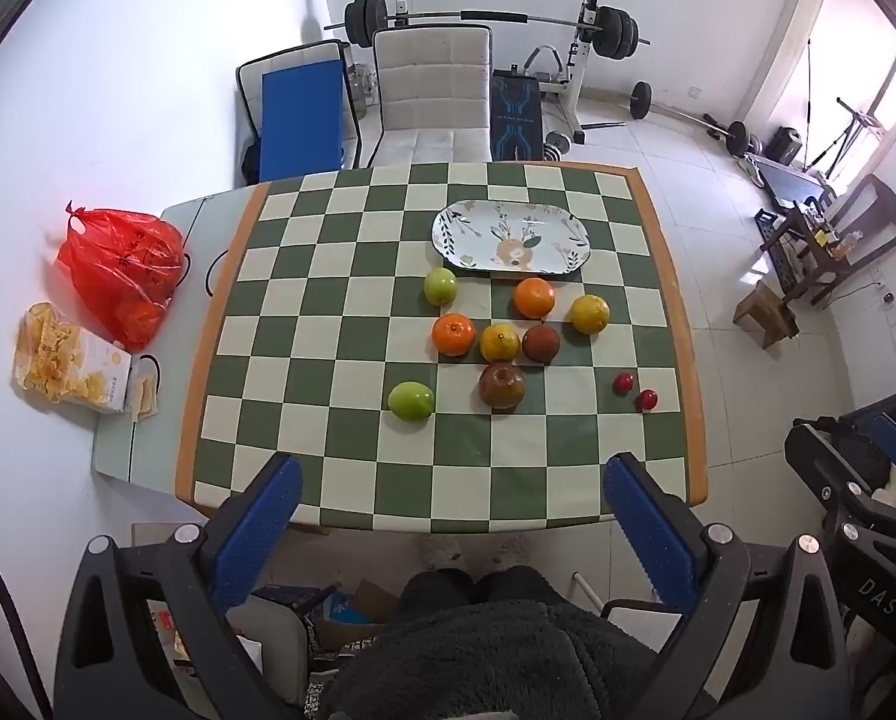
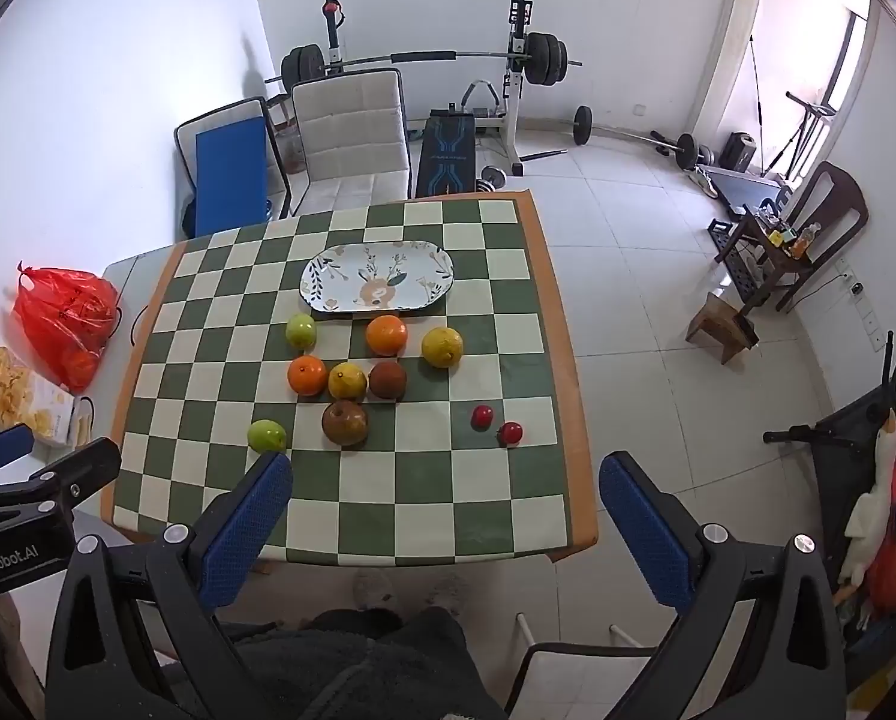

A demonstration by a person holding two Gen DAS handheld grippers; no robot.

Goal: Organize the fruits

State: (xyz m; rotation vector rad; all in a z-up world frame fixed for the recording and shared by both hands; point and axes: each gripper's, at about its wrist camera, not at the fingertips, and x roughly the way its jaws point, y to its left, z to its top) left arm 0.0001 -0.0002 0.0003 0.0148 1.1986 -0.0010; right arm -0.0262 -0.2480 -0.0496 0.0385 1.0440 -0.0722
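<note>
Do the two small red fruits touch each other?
Apart. The right wrist view shows green cloth between one small red fruit and the other.

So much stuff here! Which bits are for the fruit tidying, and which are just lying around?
For the job: green apples, oranges, lemons, brown fruits, small red fruits, plate.

Lying about: red bag, snack box, chair, barbell rack.

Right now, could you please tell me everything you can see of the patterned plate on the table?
The plate is an oblong white dish with rounded corners, looking like glazed ceramic, printed with dark leafy sprigs and a tan-and-orange motif at its centre. It lies flat and empty on the checked tablecloth, on the far side of the fruit. Nothing touches it; the nearest fruits sit just in front.
</note>
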